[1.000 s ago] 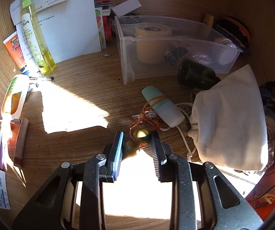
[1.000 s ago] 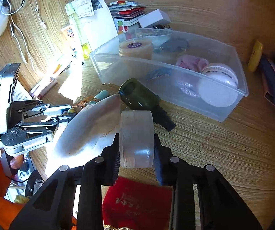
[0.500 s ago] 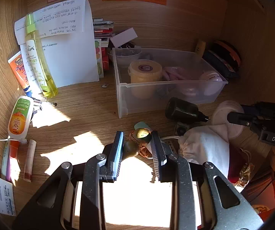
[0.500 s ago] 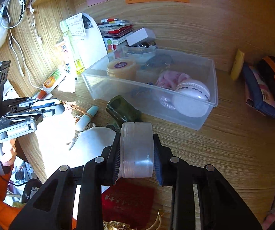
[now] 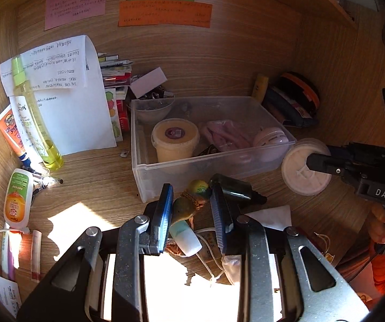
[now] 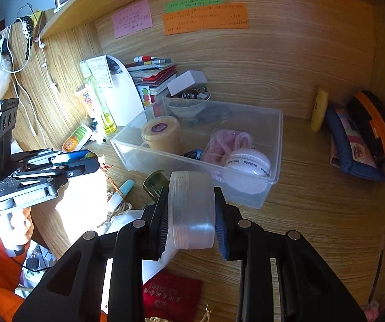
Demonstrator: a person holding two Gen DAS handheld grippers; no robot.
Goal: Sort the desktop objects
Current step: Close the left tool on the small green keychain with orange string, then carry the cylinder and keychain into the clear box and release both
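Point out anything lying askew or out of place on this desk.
The dark green bottle lies tipped on its side against the clear bin, beside a tangle of cord and a pen loose on the desk.

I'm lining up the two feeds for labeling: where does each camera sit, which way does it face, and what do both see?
Left wrist: on the left gripper, facing the desk's back wall; its fingers hold a beaded charm; the right gripper enters at the right edge.
Right wrist: on the right gripper, facing the back wall from further right; its fingers clamp a round clear case; the left gripper and the hand holding it show at left.
Shared: clear bin, yellow-lidded tub, wall notes.
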